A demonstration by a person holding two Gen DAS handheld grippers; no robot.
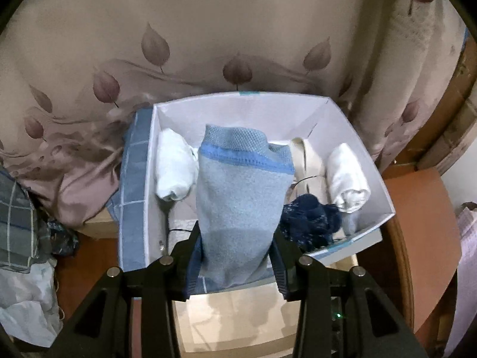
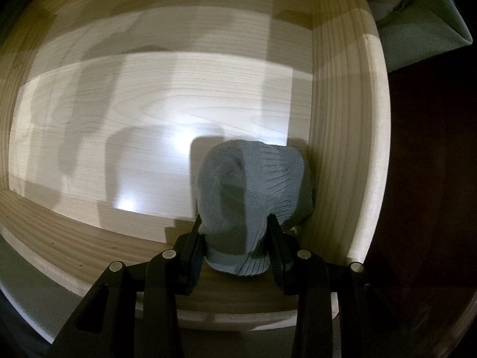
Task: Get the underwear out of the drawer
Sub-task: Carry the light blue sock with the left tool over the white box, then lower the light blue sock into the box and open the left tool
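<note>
Left gripper (image 1: pixel 237 256) jaws clamp a soft, light blue-grey garment (image 1: pixel 243 197) above the white box (image 1: pixel 372 164); right gripper (image 2: pixel 235 247) jaws pinch the limp grey knit (image 2: pixel 253 191) in the wooden drawer (image 2: pixel 342 137) corner, best held mid-fold.

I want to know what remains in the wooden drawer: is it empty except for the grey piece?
Yes. Only the grey piece shows in the drawer, held by the right gripper; the rest is bare wood.
</note>
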